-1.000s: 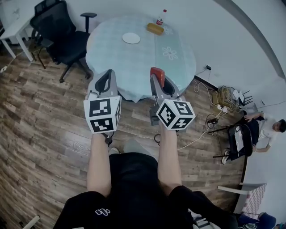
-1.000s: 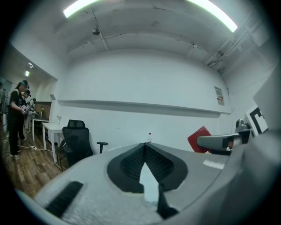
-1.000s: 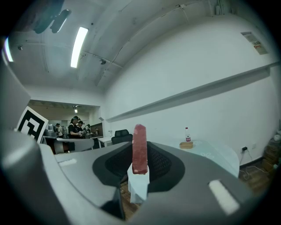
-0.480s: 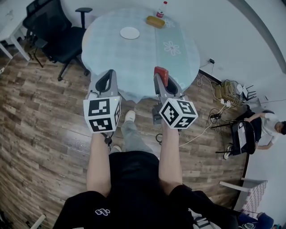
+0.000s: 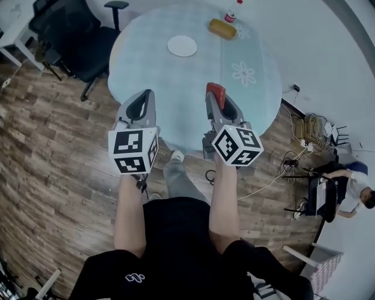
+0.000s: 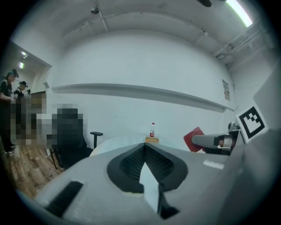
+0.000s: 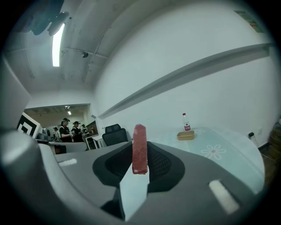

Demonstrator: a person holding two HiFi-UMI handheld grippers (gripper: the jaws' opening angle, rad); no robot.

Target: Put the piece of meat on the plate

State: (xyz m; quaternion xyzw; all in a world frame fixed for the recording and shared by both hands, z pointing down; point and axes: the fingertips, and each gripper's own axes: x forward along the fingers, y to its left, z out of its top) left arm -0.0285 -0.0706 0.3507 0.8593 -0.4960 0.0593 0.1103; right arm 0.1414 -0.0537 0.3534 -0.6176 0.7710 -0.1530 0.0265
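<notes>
Seen from above, the person has moved closer to the round table [image 5: 176, 88] than a second ago. Both grippers were short of it then, over the wooden floor [image 5: 53, 146]; now their tips reach over its near edge. The table fills more of the view. The white plate [image 5: 182, 45] lies on the table's far part as before, well apart from the grippers.

The grips are unchanged. The right gripper [image 5: 214, 96] is clamped on the meat [image 5: 215, 91], a red slab that stands upright between its jaws and sticks out above them. The left gripper [image 5: 144, 95] is closed, its jaws meeting at the tips with nothing between them. The two are side by side, pointing across the table.

Counted: two grippers, one piece of meat, one plate, one bottle [image 5: 233, 12] with a red label, one yellow tray [image 5: 223, 28] just beside it at the far rim, one black chair [image 5: 70, 29] left of the table, one person [image 5: 357, 187] at the right edge of the view
</notes>
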